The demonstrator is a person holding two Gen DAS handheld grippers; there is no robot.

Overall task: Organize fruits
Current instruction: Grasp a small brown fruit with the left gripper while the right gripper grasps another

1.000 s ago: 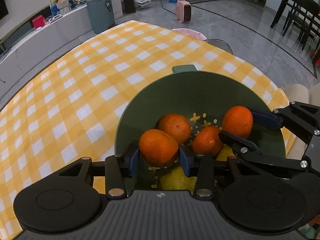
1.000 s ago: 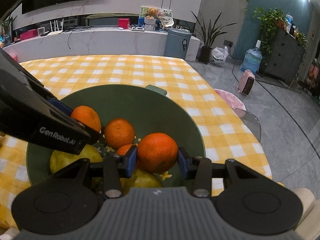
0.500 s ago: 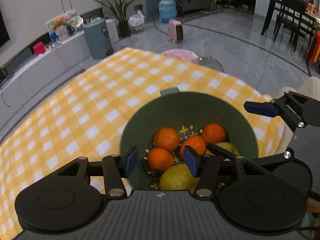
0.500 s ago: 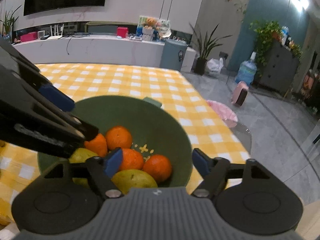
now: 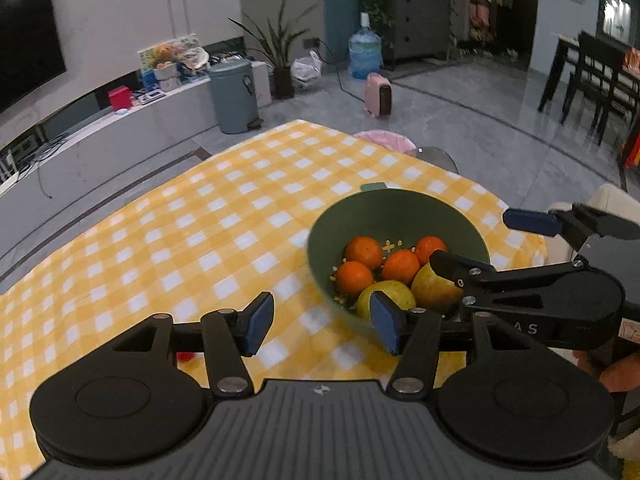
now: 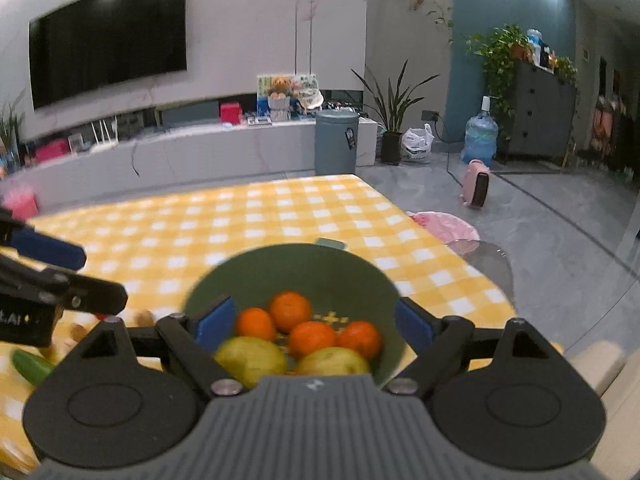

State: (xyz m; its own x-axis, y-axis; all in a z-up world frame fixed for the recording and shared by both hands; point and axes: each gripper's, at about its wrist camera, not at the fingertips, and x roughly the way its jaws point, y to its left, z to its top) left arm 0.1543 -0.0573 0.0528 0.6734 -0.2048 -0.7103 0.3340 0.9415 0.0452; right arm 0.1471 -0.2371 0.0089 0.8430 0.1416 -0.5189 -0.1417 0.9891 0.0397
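Observation:
A green colander bowl (image 5: pixel 396 210) stands on the yellow checked tablecloth near the table's right edge; it also shows in the right wrist view (image 6: pixel 304 268). It holds several oranges (image 5: pixel 363 251) (image 6: pixel 290 311) and two yellow-green pears (image 5: pixel 390 294) (image 6: pixel 250 358). My left gripper (image 5: pixel 320 322) is open and empty, raised above the cloth left of the bowl. My right gripper (image 6: pixel 314 328) is open and empty, raised above the bowl's near side; it also shows in the left wrist view (image 5: pixel 480 240).
A small red object (image 5: pixel 185 356) lies on the cloth below my left gripper. In the right wrist view a green cucumber (image 6: pixel 32 366) and small brownish items (image 6: pixel 144 316) lie left of the bowl. A pink stool (image 6: pixel 444 228) stands beside the table's right edge.
Both grippers let go of their oranges, which now lie in the bowl. Both have opened wide and pulled up and back from the bowl.

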